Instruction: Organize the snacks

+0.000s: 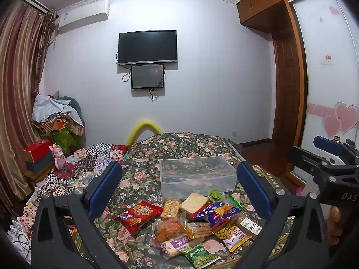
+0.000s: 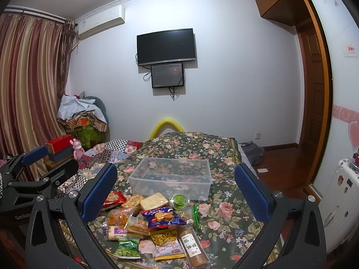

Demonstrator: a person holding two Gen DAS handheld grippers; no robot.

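A: Both tongs are wide apart and holding nothing — the left tongs (image 1: 177, 188) and the right tongs (image 2: 176, 188) hang above the snack pile (image 2: 154, 226) on the flowered bedspread (image 2: 226, 210).

B: And the clear plastic box (image 2: 170, 179)?

A: Just behind the pile on the bed, open at the top and, as far as I can tell, with no snacks in it. So I judge nothing has been sorted yet; the step in hand is choosing a first packet.

B: Which one?

A: Something on top or at the edge. The red packet (image 1: 139, 216) lies off to the left of the heap with little leaning on it — a fair job for the left tongs. On the right side, the tall brown biscuit packet (image 2: 194, 244) lies at the near edge, within reach of the right tongs.

B: Any cautions?

A: The wrappers look slick and puffy, so bite across the flat body, not a crimped end. The cracker sleeve (image 2: 154, 201) probably breaks if squeezed hard. Lift straight up before moving toward the box, or neighbours may drag along. The small green cup (image 2: 179, 200) sits nearly against the box's near wall — leave it until the pile around it thins.
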